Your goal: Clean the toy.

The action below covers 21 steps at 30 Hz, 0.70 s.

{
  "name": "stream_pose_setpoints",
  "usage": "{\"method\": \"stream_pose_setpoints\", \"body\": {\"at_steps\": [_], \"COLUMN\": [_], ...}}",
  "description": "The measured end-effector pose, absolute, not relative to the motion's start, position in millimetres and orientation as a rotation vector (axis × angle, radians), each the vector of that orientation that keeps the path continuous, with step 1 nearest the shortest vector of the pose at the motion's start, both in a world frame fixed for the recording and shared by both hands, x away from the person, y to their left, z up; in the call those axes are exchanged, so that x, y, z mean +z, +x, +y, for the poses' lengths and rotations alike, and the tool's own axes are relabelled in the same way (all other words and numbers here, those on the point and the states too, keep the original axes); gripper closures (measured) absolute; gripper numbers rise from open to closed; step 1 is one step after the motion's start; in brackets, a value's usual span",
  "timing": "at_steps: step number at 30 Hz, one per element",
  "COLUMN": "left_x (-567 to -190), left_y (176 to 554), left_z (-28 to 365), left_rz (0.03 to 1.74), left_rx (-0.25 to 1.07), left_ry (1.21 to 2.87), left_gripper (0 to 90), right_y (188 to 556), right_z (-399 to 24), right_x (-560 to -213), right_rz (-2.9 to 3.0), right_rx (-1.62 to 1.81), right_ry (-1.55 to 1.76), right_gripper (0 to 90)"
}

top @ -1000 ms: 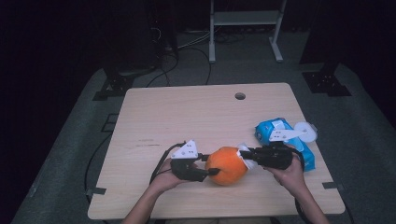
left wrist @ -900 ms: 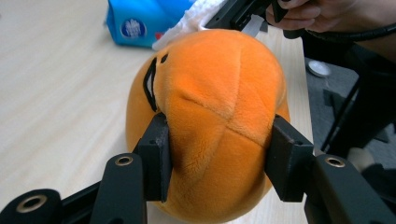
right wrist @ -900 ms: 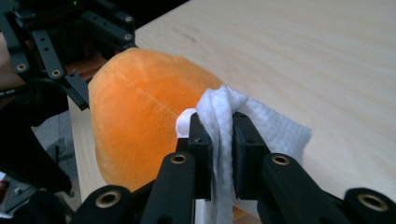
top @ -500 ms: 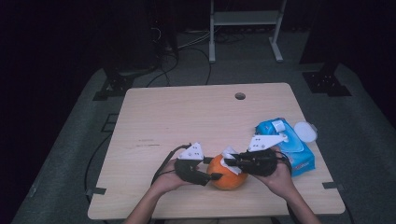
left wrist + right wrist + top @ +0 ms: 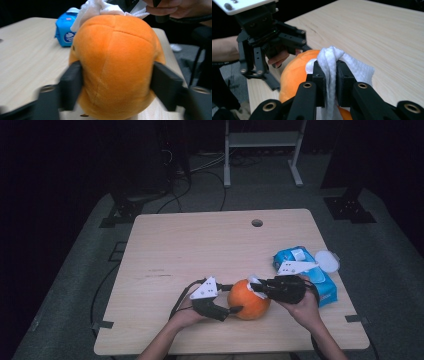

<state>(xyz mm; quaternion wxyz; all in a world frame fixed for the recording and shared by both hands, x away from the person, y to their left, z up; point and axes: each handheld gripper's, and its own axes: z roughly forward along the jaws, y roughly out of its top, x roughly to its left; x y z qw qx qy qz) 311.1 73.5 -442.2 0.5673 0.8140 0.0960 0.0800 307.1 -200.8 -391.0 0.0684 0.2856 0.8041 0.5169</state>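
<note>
Orange plush ball [image 5: 249, 299] sits on the wooden counter [image 5: 200, 250] near its front edge, between the two hands. In the left gripper view the left hand-held gripper [image 5: 117, 85] has its two black jaws set one against each side of the ball, at about the middle of its height; the pads [image 5: 71, 85] lie against the fabric, and the jaws have just been opening to this wider spread with the ball between them. From the high view that same gripper [image 5: 235, 309] comes in from the ball's left, low and nearly level with the counter.

The right hand-held gripper [image 5: 329, 75] is closed narrow on a white wipe [image 5: 332, 65], which is pinched into a bunched fold between the pads and spills out above and below them. The wipe rests on the top of the ball, on the side toward the right hand [image 5: 302, 307]. In the high view it shows as a small white patch [image 5: 256, 284] at the ball's upper right, right at the tip of the right gripper [image 5: 261, 289].

A blue pack of wipes [image 5: 305, 270] lies on the counter just behind the right hand, its round white lid [image 5: 327, 261] flipped open toward the counter's right edge. A small round hole [image 5: 257, 223] sits in the counter near its far edge, well apart from the ball
</note>
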Motion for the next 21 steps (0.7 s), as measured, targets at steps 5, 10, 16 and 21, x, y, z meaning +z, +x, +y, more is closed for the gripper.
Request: {"method": "stream_pose_setpoints", "body": {"at_steps": [5, 10, 16, 21], "left_x": [-418.5, -427.4, -431.1, -431.1], "left_y": [306.9, 311.1, 311.2, 309.9], "left_z": [80.9, 84.6, 77.0, 76.7], "left_rz": [0.276, 0.33, 0.354, 0.343], "left_rx": [0.155, 0.099, 0.108, 0.121], "left_ry": [1.938, 1.964, 1.956, 1.946], "left_gripper": [43.4, 43.4, 42.7, 41.0], "right_y": [307.0, 314.7, 302.0, 299.2], "right_z": [-203.1, -200.5, -187.0, -180.5], "right_x": [-384.6, -402.3, -386.1, -380.5], "right_rz": [2.386, 2.44, 2.43, 2.444], "right_rx": [1.654, 1.656, 1.578, 1.551], "right_ry": [0.87, 0.932, 0.836, 0.756], "right_gripper": [79.1, 79.1, 79.4, 79.3]}}
